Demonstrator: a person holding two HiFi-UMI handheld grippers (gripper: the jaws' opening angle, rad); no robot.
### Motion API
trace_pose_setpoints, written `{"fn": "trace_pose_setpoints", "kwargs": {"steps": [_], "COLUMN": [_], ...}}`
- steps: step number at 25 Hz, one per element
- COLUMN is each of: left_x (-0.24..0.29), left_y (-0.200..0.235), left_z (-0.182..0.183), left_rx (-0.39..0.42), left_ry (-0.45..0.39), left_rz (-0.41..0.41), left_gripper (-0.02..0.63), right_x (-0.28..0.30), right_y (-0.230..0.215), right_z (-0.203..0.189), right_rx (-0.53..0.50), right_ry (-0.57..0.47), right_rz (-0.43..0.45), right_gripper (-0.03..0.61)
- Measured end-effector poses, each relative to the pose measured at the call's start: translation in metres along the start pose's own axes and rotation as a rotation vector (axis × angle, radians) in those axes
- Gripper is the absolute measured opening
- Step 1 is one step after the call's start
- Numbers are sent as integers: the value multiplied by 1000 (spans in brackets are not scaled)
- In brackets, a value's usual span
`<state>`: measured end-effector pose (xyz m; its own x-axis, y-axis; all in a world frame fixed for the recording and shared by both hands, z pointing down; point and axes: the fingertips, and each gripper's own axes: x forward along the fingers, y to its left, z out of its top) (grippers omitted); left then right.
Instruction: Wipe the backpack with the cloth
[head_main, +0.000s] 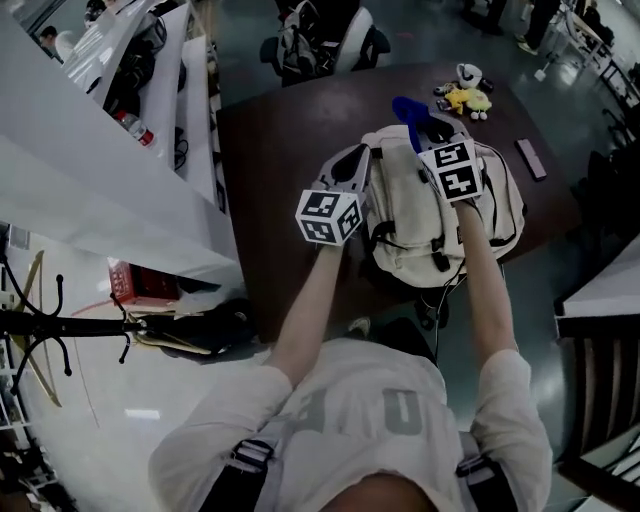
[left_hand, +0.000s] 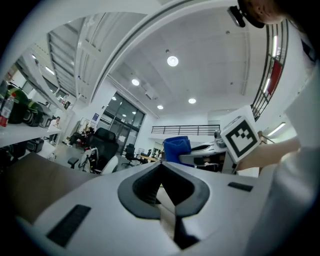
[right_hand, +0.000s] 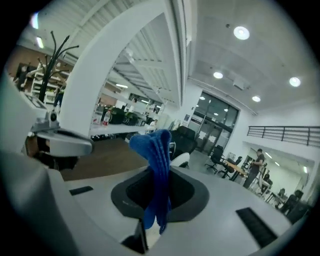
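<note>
Clamping a folded blue terry cloth (right_hand: 156, 150) between its clenched jaws, the right gripper (right_hand: 160, 180) holds the fabric so it stands up past the jaw tips. The left gripper (left_hand: 161, 170) has its jaws pressed together at the tips. In the head view, both grippers sit over a cream fabric backpack (head_main: 410, 235) lying on a dark brown tabletop (head_main: 280, 140), the left one at the bag's left edge and the right one over its far end. A small yellow plush toy (head_main: 468, 98) lies further back, apart from the bag.
</note>
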<state>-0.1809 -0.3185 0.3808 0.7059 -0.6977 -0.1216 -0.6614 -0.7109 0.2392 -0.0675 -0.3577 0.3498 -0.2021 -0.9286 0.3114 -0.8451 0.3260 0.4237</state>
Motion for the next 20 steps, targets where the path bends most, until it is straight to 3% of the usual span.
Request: {"fn": "trace_pose_setpoints", "kwargs": {"steps": [5,10,14,20], "left_x": [-1,-7,-14,-23], "left_y": [23,35,33,21], "left_z": [-11,-28,-33,-36], "left_rx": [-10,-11,-10,-18], "left_ry": [24,52,59,69], "left_rz": [100,173,203,175], "left_gripper": [2,2,2,2], "right_x": [55,87,85,67], "right_y": [7,53,71,83], "right_z": [-19,-56,-66,-67], "right_rx": [-143,-329,-460,-472], "right_ry": [95,209,236,235], "right_rz": [107,253,265,269], "right_gripper": [41,41,41,41]}}
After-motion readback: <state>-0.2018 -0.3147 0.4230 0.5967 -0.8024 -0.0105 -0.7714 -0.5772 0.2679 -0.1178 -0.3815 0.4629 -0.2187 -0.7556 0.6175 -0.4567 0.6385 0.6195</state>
